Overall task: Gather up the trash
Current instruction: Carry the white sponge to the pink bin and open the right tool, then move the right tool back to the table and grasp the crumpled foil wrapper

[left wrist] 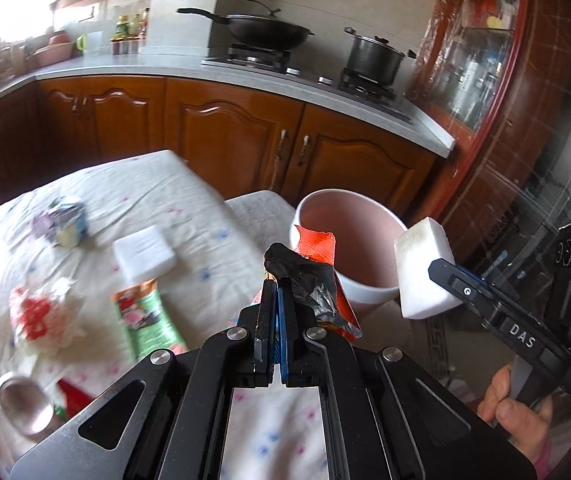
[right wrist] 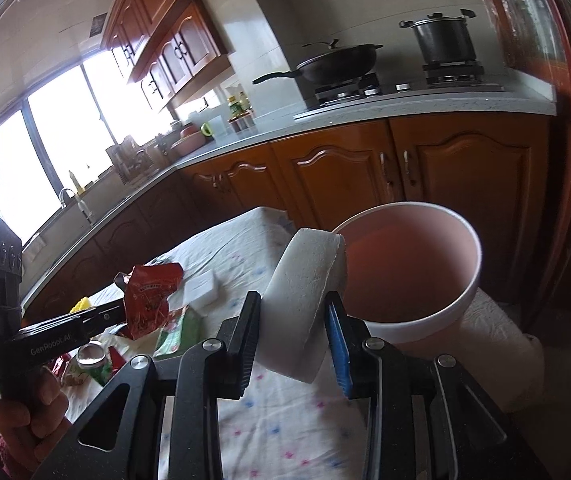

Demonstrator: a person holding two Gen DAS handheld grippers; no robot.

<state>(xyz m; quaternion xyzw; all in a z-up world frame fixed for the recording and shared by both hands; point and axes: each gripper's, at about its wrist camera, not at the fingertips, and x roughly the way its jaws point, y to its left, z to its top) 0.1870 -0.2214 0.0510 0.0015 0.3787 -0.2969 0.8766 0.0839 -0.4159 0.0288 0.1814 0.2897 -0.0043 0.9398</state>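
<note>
red wrapper [left wrist: 317, 246] in left tool [left wrist: 276, 292]

1. I see a grey countertop [right wrist: 365, 116] running in an L along the walls, over brown wooden base cabinets [right wrist: 437, 168].
2. Matching wall cabinets [right wrist: 169, 36] hang above.
3. A gas hob [right wrist: 401, 88] carries a black wok [right wrist: 341, 62] and a lidded steel pot [right wrist: 443, 40].
4. The walls are pale tile [left wrist: 317, 4].
5. Large windows [right wrist: 57, 140] admit strong, overexposed daylight above a sink tap [right wrist: 75, 200].
6. A red-framed glass cabinet [left wrist: 485, 68] stands beside the hob.
</note>
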